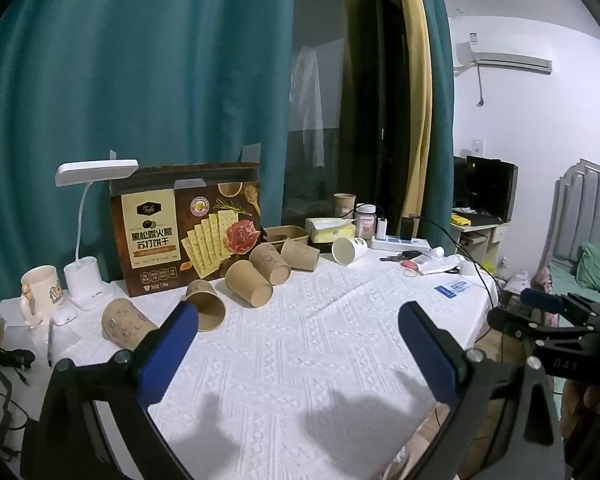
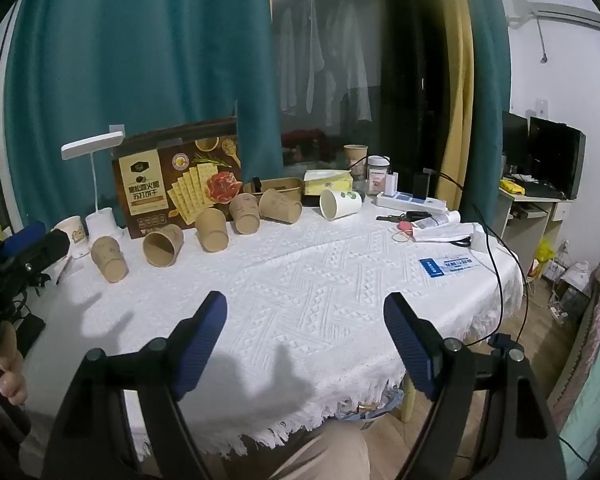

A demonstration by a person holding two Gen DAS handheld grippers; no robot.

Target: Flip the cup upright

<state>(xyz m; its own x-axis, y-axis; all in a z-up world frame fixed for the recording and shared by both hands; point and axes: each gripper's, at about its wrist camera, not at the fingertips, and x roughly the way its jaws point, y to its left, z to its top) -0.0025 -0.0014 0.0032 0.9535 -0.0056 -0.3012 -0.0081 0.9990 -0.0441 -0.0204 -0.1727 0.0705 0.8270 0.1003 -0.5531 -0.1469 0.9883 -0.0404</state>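
Several brown paper cups lie on their sides in a row across the far part of the white tablecloth (image 1: 300,360), from the leftmost cup (image 1: 126,326) to the rightmost brown one (image 1: 300,254); they also show in the right wrist view, from one end (image 2: 109,259) to the other (image 2: 280,205). A white paper cup (image 1: 349,250) (image 2: 339,203) lies on its side to their right. My left gripper (image 1: 300,316) is open and empty above the cloth, its left fingertip close in front of one brown cup (image 1: 205,304). My right gripper (image 2: 305,306) is open and empty near the table's front edge.
A cracker box (image 1: 188,232), a white desk lamp (image 1: 88,240) and a cream mug (image 1: 40,294) stand at the back left. A tissue box (image 1: 330,230), a jar, a power strip (image 1: 400,243), keys and papers lie at the back right. A black cable runs off the table's right edge.
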